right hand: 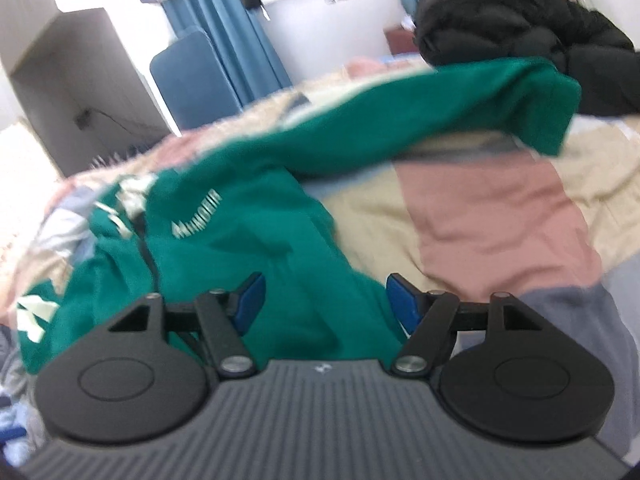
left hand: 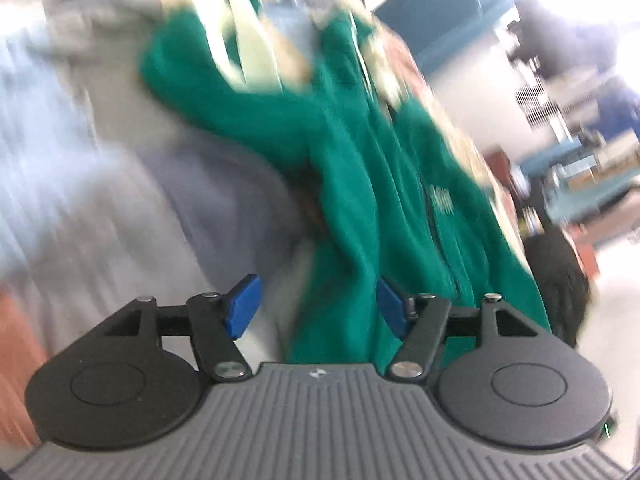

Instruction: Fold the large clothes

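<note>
Green jacket [left hand: 360, 168] lies crumpled on a patchwork bedspread [left hand: 100, 184] in your left wrist view, heavily blurred. Your left gripper [left hand: 318, 306] is spread wide, gripping nothing.

Your right wrist view shows the jacket's sleeve [right hand: 460, 104] flung toward a black coat [right hand: 532, 32]. Your right gripper [right hand: 325, 304] is wide too, over the hem. Closing now could, I judge, pinch several bunched layers and spoil the fold.
</note>
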`<state>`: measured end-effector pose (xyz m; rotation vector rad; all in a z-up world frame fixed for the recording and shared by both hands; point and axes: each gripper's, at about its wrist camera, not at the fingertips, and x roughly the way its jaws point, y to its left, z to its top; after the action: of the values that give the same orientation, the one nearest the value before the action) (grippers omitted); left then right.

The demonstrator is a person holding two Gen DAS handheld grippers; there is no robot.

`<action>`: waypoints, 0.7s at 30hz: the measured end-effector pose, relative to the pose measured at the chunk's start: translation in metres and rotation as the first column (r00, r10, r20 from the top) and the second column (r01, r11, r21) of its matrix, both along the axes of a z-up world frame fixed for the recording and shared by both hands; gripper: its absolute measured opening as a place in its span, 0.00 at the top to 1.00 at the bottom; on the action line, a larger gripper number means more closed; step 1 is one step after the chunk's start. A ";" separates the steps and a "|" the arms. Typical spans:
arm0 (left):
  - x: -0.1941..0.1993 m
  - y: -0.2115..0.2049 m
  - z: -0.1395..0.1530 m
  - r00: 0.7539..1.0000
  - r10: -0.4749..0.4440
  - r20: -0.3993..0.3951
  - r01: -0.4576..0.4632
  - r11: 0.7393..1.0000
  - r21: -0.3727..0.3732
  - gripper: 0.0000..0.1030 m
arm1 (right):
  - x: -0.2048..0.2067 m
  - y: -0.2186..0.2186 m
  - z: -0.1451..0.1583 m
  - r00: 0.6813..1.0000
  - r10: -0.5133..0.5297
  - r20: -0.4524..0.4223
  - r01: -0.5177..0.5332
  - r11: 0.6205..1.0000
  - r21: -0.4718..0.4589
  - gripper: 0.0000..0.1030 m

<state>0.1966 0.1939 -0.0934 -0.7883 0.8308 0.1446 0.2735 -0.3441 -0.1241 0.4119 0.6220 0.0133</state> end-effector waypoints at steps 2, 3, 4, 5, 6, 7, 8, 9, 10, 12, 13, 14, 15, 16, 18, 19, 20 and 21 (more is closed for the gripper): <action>0.018 0.026 0.001 0.998 0.070 0.009 -0.070 0.997 0.033 0.32 | 0.004 0.015 0.004 0.997 0.053 0.056 -0.051 0.998 -0.037 0.32; 0.028 0.039 -0.002 0.994 0.106 -0.001 -0.106 0.994 0.038 0.32 | 0.005 0.025 0.007 0.993 0.082 0.089 -0.075 0.994 -0.081 0.32; 0.041 0.055 -0.007 0.990 0.142 -0.004 -0.142 0.989 0.045 0.32 | 0.006 0.036 0.008 0.985 0.119 0.128 -0.103 0.987 -0.122 0.32; 0.053 0.069 -0.013 0.985 0.174 -0.004 -0.173 0.983 0.058 0.32 | 0.007 0.045 0.009 0.975 0.158 0.158 -0.135 0.980 -0.144 0.32; 0.062 0.082 -0.019 0.978 0.207 -0.005 -0.206 0.976 0.074 0.32 | 0.010 0.055 0.008 0.961 0.209 0.181 -0.182 0.971 -0.157 0.32; 0.072 0.095 -0.028 0.966 0.258 -0.012 -0.255 0.962 0.098 0.32 | 0.015 0.063 0.006 0.948 0.257 0.189 -0.229 0.961 -0.157 0.33; 0.082 0.111 -0.038 0.948 0.318 -0.020 -0.314 0.943 0.110 0.32 | 0.022 0.071 0.001 0.934 0.306 0.185 -0.280 0.948 -0.152 0.34; 0.088 0.125 -0.049 0.937 0.349 -0.020 -0.345 0.932 0.115 0.32 | 0.027 0.079 -0.003 0.922 0.342 0.180 -0.316 0.936 -0.157 0.34; 0.097 0.139 -0.059 0.922 0.386 -0.025 -0.381 0.917 0.116 0.32 | 0.033 0.085 -0.008 0.913 0.370 0.171 -0.342 0.924 -0.173 0.34; 0.104 0.163 -0.075 0.902 0.431 -0.029 -0.427 0.899 0.095 0.32 | 0.042 0.098 -0.019 0.897 0.414 0.154 -0.380 0.901 -0.210 0.34; 0.109 0.172 -0.082 0.896 0.444 -0.021 -0.442 0.894 0.073 0.32 | 0.046 0.102 -0.022 0.890 0.430 0.153 -0.394 0.892 -0.220 0.34; 0.116 0.179 -0.088 0.900 0.436 -0.002 -0.435 0.898 0.066 0.32 | 0.052 0.105 -0.026 0.883 0.443 0.153 -0.405 0.886 -0.227 0.34; 0.122 0.182 -0.091 0.904 0.426 0.009 -0.426 0.901 0.083 0.33 | 0.057 0.108 -0.028 0.879 0.452 0.151 -0.413 0.881 -0.230 0.34; 0.128 0.183 -0.092 0.910 0.415 0.026 -0.415 0.904 0.102 0.33 | 0.063 0.112 -0.031 0.876 0.459 0.149 -0.419 0.877 -0.236 0.34; 0.138 0.182 -0.094 0.920 0.388 0.061 -0.392 0.915 0.094 0.47 | 0.075 0.119 -0.039 0.880 0.455 0.135 -0.417 0.877 -0.240 0.34; 0.143 0.181 -0.092 0.928 0.365 0.071 -0.370 0.926 0.078 0.56 | 0.082 0.123 -0.044 0.883 0.453 0.125 -0.417 0.877 -0.238 0.34; 0.149 0.179 -0.091 0.937 0.342 0.071 -0.347 0.935 0.076 0.61 | 0.087 0.129 -0.048 0.885 0.451 0.115 -0.416 0.878 -0.236 0.33; 0.158 0.177 -0.090 0.945 0.321 0.062 -0.325 0.942 0.088 0.75 | 0.092 0.135 -0.051 0.886 0.450 0.109 -0.418 0.878 -0.233 0.32</action>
<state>0.3542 0.3708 -0.1839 -0.8292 0.6394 0.4542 0.3660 -0.2091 -0.1755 0.0623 0.5401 0.4093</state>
